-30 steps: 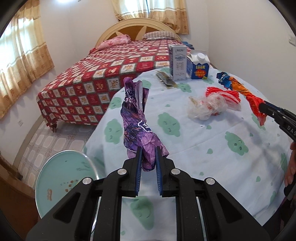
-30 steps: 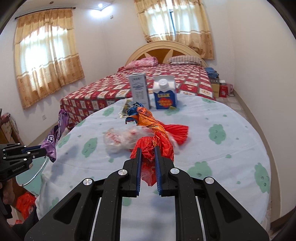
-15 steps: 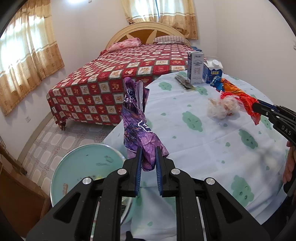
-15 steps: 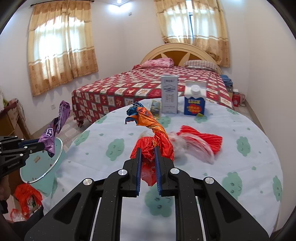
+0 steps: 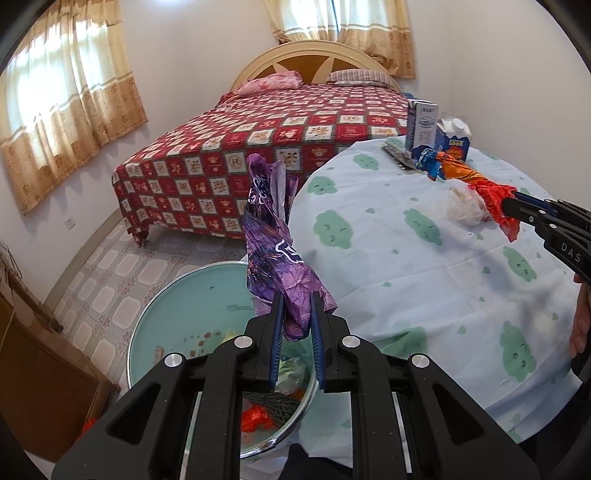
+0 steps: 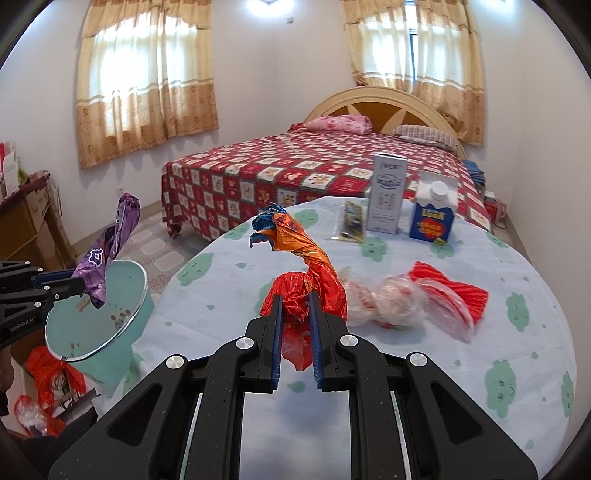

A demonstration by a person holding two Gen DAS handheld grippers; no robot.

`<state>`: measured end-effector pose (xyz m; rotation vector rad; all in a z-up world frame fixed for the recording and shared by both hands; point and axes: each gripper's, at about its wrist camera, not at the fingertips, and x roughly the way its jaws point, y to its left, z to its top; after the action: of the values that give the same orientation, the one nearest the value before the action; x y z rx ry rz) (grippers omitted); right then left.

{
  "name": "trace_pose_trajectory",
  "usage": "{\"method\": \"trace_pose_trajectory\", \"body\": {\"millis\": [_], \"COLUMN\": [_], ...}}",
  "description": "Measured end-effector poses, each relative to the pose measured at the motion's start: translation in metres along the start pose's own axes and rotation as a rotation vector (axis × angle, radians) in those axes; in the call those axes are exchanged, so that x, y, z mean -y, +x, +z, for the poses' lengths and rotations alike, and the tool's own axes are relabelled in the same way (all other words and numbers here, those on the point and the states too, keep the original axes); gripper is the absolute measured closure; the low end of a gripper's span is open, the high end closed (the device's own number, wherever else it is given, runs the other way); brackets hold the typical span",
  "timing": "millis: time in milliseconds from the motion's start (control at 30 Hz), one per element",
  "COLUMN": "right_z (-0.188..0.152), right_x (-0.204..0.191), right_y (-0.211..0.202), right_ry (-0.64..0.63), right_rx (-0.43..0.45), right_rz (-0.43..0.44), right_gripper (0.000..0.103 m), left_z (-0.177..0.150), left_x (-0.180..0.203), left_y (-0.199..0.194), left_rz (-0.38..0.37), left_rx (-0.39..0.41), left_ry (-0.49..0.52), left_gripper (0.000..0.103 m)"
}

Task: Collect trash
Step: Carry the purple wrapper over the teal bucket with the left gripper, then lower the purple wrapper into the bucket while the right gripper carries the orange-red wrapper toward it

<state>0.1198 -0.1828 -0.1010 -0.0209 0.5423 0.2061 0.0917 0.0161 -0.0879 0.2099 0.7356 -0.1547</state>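
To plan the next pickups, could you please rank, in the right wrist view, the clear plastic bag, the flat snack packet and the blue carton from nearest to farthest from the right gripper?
From the right gripper, shut on the orange-red wrapper:
1. Clear plastic bag, just to its right on the table.
2. Flat snack packet, ahead, lying left of the white carton.
3. Blue carton, ahead and right, near the far edge.

Daylight is glowing through tan curtains point(image 6: 147, 74) on white walls while a bed point(image 5: 280, 147) wearing a red patchwork cover and a pink pillow point(image 6: 340, 123) is standing under an arched headboard point(image 5: 314, 59), patterned floor tiles point(image 5: 118, 266) are spreading beside it, and a ceiling lamp point(image 6: 264, 4) is shining.
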Motion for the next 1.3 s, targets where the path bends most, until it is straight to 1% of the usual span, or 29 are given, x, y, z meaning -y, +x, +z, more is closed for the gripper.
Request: {"method": "trace_pose_trajectory", "body": {"millis": [533,1300], "right_z": [0.009,0.009], "right_x": [-0.036,-0.08], "right_y": [0.017,0.034], "right_ry": [-0.073,-0.151], "right_rx": [-0.015,-0.039], "right_rz": [0.044,0.107], "right_gripper": [0.089,0.089], "left_z": [-0.021,-0.036], "left_x": [-0.036,-0.069], "left_y": [-0.002,-0.007], "left_rz": [0.047,0.095], "left_rx": [-0.025,-0.041], "left_ry": [-0.048,-0.096], "left_gripper": [0.089,0.088]}}
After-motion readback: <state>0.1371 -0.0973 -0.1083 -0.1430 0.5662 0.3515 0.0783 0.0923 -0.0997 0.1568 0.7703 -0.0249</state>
